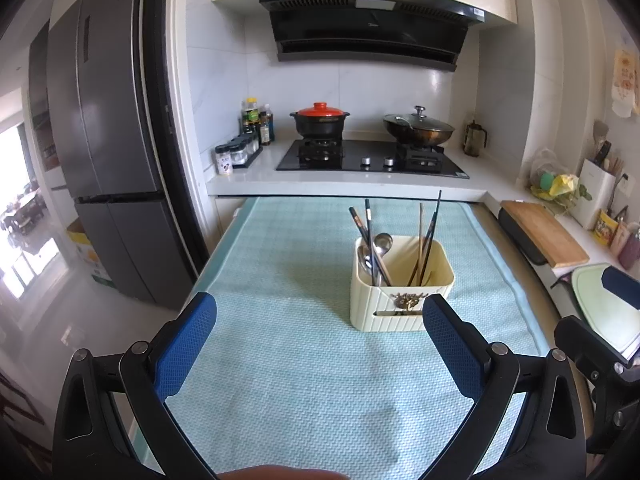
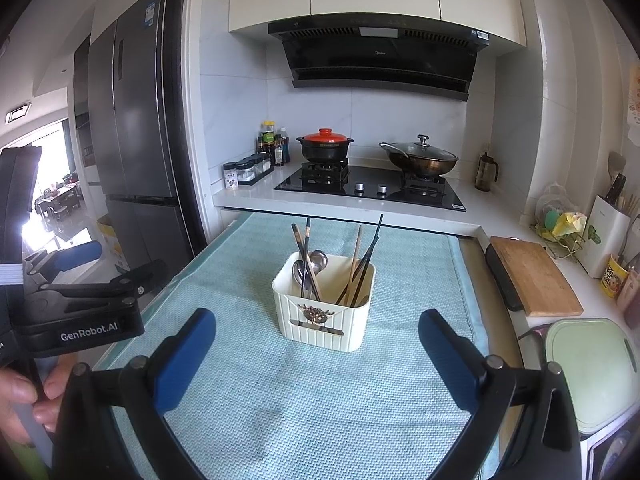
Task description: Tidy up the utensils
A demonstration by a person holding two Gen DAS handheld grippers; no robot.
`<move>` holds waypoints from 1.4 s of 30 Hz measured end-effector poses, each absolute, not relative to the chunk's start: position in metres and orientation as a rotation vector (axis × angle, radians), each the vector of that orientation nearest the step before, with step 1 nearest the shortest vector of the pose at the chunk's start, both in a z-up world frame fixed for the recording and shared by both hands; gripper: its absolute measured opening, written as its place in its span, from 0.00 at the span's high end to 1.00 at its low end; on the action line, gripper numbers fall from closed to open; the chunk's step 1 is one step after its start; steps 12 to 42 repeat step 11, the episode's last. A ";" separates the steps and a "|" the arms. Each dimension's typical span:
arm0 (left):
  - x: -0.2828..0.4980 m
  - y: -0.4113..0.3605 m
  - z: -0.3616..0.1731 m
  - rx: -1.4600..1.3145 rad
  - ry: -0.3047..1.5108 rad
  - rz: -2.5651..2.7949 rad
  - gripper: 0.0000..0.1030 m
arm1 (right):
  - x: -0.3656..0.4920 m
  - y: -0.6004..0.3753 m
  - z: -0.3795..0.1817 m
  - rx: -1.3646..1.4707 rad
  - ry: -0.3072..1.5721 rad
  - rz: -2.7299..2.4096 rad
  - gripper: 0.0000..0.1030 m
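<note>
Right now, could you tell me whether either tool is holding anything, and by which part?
Nothing is held. The left tool and right tool are both open above the mat, short of the caddy.

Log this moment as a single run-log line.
left gripper: open, empty | right gripper: open, empty | chopsticks and spoons: upright in cream holder | mat: no loose utensils

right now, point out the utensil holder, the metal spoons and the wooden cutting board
utensil holder [image 2: 320, 326], right wrist view, ribbed front wall
metal spoons [image 2: 319, 259], right wrist view, upper spoon bowl
wooden cutting board [image 1: 546, 232], left wrist view, top face
</note>
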State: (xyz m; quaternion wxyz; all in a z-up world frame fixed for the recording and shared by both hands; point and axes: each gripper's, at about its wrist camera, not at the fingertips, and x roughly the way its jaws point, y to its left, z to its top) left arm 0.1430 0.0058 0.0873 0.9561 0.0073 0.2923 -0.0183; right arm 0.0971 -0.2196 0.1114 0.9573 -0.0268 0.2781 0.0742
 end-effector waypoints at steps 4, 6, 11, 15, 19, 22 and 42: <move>0.144 0.005 0.087 0.016 0.599 -0.046 0.00 | 0.097 -0.220 0.111 -0.055 0.566 0.149 0.00; 0.145 0.005 0.086 0.000 0.609 -0.048 0.00 | 0.097 -0.222 0.110 -0.053 0.569 0.148 0.00; 0.145 0.004 0.083 0.004 0.612 -0.044 0.00 | 0.097 -0.226 0.108 -0.045 0.572 0.143 0.00; 0.145 0.004 0.083 0.004 0.612 -0.044 0.00 | 0.097 -0.226 0.108 -0.045 0.572 0.143 0.00; 0.145 0.004 0.083 0.004 0.612 -0.044 0.00 | 0.097 -0.226 0.108 -0.045 0.572 0.143 0.00; 0.145 0.004 0.083 0.004 0.612 -0.044 0.00 | 0.097 -0.226 0.108 -0.045 0.572 0.143 0.00; 0.145 0.004 0.083 0.004 0.612 -0.044 0.00 | 0.097 -0.226 0.108 -0.045 0.572 0.143 0.00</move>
